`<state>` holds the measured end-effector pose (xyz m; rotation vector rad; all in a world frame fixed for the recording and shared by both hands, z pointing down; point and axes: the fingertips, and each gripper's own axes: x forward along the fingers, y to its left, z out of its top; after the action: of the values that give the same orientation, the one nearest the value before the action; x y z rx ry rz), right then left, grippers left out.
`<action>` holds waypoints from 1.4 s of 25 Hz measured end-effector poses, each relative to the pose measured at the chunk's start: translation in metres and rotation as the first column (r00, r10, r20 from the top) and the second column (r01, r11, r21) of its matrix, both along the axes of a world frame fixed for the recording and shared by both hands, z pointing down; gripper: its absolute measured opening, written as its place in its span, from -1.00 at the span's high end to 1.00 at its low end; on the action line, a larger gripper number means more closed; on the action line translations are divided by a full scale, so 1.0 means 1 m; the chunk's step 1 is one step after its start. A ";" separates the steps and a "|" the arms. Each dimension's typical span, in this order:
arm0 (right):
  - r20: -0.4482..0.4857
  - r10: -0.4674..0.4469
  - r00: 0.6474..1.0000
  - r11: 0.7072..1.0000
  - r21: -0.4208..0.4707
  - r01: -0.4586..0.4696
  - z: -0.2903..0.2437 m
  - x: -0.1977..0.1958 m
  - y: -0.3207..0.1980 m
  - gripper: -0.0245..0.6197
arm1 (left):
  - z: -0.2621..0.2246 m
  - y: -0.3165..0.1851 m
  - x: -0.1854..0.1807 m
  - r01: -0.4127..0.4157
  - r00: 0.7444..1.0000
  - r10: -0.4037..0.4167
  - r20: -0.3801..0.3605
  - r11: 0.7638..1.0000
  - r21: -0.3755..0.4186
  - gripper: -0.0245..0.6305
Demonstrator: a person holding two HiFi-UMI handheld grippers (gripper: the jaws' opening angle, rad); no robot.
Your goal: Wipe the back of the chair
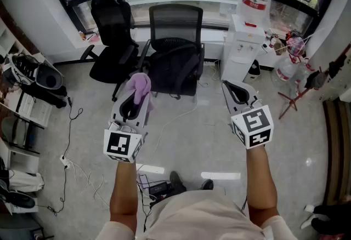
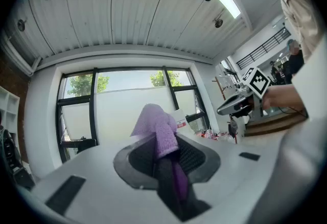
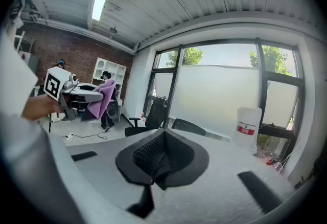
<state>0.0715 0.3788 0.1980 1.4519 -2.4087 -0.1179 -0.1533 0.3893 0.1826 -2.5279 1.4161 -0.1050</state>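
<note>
Left hand-held gripper (image 2: 167, 164) clamping purple cloth (image 2: 156, 127), chair (image 1: 175, 47) in head view

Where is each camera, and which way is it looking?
Head view: on the person's head, looking down at a black mesh office chair; both forearms, left tool and right tool show.
Left gripper view: on the left tool, tilted up at window and ceiling; its jaws pinch a purple fluffy cloth.
Right gripper view: on the right tool, facing the window; jaws together, empty.
Shared: each gripper view shows the other tool.
</note>
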 end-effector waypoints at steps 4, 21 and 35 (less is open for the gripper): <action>-0.004 -0.002 1.000 1.000 -0.003 0.002 0.000 -0.006 -0.003 0.95 | -0.002 -0.003 -0.003 -0.001 1.000 0.001 -0.002 1.000 -0.005 0.66; 0.029 0.063 0.998 0.998 0.010 -0.063 0.008 -0.040 -0.027 0.94 | 0.011 -0.028 -0.043 -0.032 0.999 0.032 -0.017 0.999 -0.015 0.66; 0.028 0.114 0.993 0.993 -0.001 -0.114 0.016 -0.057 -0.048 0.94 | 0.014 -0.064 -0.066 -0.088 0.995 0.087 -0.041 0.996 -0.018 0.66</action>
<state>0.0145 0.3308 0.2144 1.5979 -2.3410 -0.0722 -0.2189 0.3254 0.1968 -2.6181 1.3224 -0.0529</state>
